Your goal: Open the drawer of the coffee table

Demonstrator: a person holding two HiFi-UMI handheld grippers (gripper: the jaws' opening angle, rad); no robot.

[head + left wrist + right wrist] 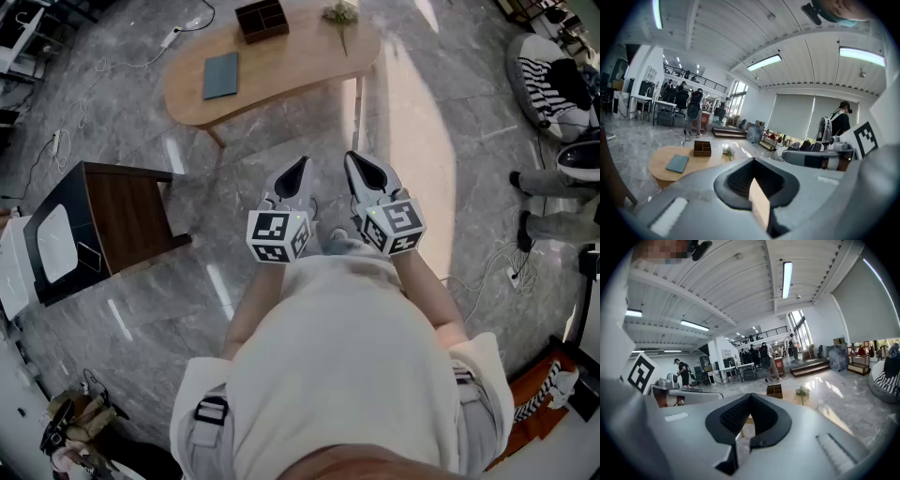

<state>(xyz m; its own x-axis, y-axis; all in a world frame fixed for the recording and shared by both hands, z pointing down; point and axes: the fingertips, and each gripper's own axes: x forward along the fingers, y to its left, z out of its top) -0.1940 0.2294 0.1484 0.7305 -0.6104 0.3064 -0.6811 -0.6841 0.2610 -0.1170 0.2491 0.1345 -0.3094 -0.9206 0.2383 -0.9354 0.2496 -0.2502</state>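
Grey marble floor (281,159). Approach step: my left tool (298,169) and right tool (361,169), both closed and empty, hang short of the oval counter (291,56). No drawer shows; next, I must find its front.

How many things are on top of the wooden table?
3: a blue-grey notebook toward its left end, a dark divided box at the far edge, a small flower sprig near the right end. Nothing seems hidden.

Left claw (298,169), right claw (359,167): both closed, empty.
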